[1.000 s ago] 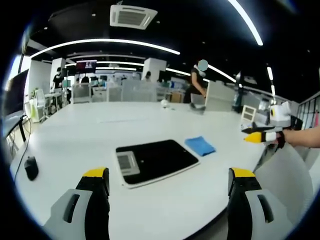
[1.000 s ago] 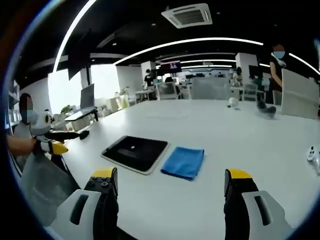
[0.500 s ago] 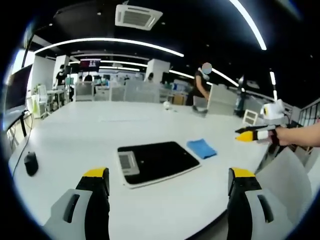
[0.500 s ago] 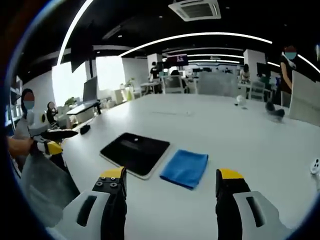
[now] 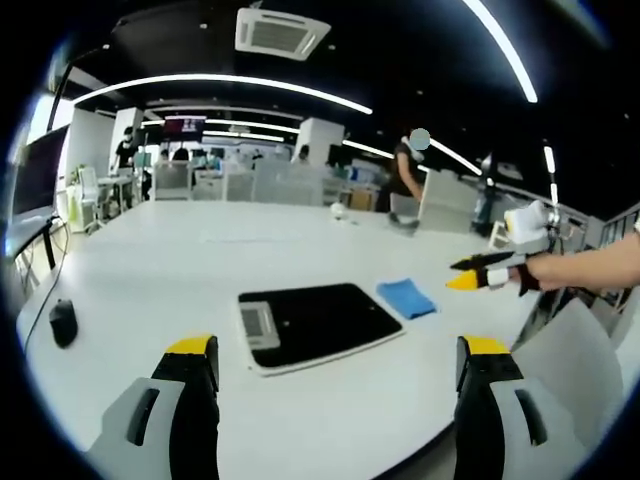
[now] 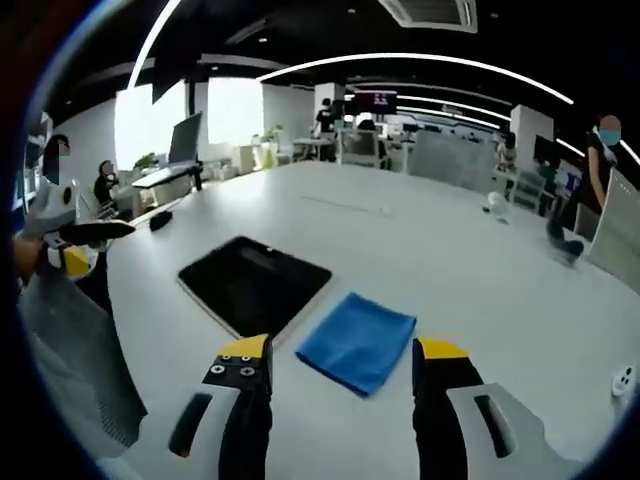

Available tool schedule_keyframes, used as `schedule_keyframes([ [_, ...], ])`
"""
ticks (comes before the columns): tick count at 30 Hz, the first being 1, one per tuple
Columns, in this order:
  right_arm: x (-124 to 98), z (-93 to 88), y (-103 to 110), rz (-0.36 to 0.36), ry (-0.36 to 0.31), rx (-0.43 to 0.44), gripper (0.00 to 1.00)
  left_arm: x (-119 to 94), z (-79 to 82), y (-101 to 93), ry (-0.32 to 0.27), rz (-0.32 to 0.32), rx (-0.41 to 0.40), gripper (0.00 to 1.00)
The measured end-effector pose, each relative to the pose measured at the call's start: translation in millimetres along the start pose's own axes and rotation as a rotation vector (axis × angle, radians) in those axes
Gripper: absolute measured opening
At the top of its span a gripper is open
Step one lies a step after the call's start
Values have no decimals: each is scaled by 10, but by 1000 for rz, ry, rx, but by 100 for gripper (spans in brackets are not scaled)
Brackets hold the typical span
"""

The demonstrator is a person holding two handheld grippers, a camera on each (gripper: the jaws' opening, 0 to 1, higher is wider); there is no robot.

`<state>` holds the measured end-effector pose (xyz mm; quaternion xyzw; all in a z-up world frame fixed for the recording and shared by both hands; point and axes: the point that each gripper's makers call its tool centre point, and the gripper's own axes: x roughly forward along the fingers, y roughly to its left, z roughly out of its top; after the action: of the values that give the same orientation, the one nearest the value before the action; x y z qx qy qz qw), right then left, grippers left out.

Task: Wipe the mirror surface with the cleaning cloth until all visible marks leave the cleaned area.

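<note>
Open-plan office with a black ceiling carrying long curved white LED light strips and a square white ceiling air-conditioning cassette. Large white table spans the foreground, a black computer mouse near its edge. Bright windows and desks with monitors behind. White pillars, translucent grey desk partitions, and a wall screen at the back.

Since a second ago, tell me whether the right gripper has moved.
Yes. In the left gripper view the right gripper has come in over the table toward the blue cloth, which lies where it did beside the mirror.
</note>
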<state>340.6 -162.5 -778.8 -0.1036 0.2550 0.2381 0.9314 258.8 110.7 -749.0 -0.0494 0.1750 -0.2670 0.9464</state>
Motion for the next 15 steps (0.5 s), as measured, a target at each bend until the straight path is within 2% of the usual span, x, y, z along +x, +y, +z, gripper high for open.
schedule_keyframes([
  [6,208,-6,-52,4,44,1,49,4,-20,24,12,9,4,99],
  [15,448,-152,-55,30,127,4,47,-1,-23,48,13,20,-7,99],
])
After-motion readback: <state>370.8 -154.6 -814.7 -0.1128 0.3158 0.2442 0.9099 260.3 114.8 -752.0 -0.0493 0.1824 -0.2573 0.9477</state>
